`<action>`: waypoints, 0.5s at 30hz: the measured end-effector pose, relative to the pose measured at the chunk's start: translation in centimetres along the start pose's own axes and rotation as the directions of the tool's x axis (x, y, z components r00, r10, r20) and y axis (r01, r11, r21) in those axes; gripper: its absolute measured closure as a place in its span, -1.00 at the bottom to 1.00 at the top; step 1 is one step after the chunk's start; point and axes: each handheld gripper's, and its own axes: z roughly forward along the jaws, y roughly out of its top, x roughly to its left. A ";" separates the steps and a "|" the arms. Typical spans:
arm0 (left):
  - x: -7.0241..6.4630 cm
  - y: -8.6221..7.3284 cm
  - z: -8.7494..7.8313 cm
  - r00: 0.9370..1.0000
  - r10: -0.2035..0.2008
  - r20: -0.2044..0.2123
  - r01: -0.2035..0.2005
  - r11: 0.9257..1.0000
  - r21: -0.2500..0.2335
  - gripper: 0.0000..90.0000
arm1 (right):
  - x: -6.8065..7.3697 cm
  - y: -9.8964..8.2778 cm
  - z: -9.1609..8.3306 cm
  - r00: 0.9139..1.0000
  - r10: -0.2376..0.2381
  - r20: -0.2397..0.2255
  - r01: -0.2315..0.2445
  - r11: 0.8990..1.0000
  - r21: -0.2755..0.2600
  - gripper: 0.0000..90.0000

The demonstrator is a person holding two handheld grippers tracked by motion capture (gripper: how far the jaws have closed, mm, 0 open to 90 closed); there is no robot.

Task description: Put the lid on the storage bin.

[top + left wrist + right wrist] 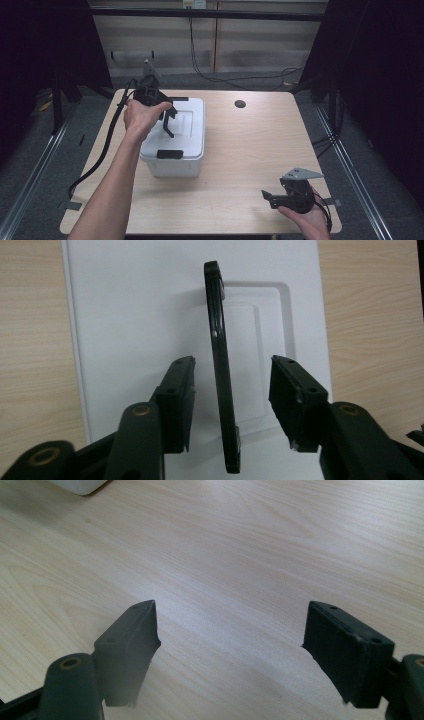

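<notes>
Two fingers (178, 390) straddle the raised black handle (221, 375), untouching.

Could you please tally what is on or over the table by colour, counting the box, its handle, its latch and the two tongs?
White: 1, the lidded box.
Black: 4, the raised handle, the front latch, the left tongs and the right tongs.
Total: 5.
</notes>
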 end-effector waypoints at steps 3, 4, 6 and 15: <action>0.1 0.0 0.0 1.000 0.009 0.028 -0.008 1.000 -0.011 0.03 | -0.1 0.0 0.1 1.000 -0.007 -0.002 0.007 1.000 0.003 -0.53; 0.2 0.0 -0.1 1.000 0.013 0.026 -0.013 1.000 -0.008 0.00 | -0.1 0.0 0.1 1.000 -0.007 -0.003 0.007 1.000 0.005 -0.53; 0.6 0.0 -0.1 0.999 0.012 0.035 -0.012 1.000 -0.010 -0.11 | 0.0 0.0 0.1 1.000 -0.003 -0.001 0.003 1.000 0.005 -0.53; 1.7 -0.1 -1.0 0.993 0.034 0.111 -0.029 0.998 -0.050 -0.60 | -0.1 0.0 0.2 1.000 -0.005 0.001 0.005 1.000 -0.002 -0.53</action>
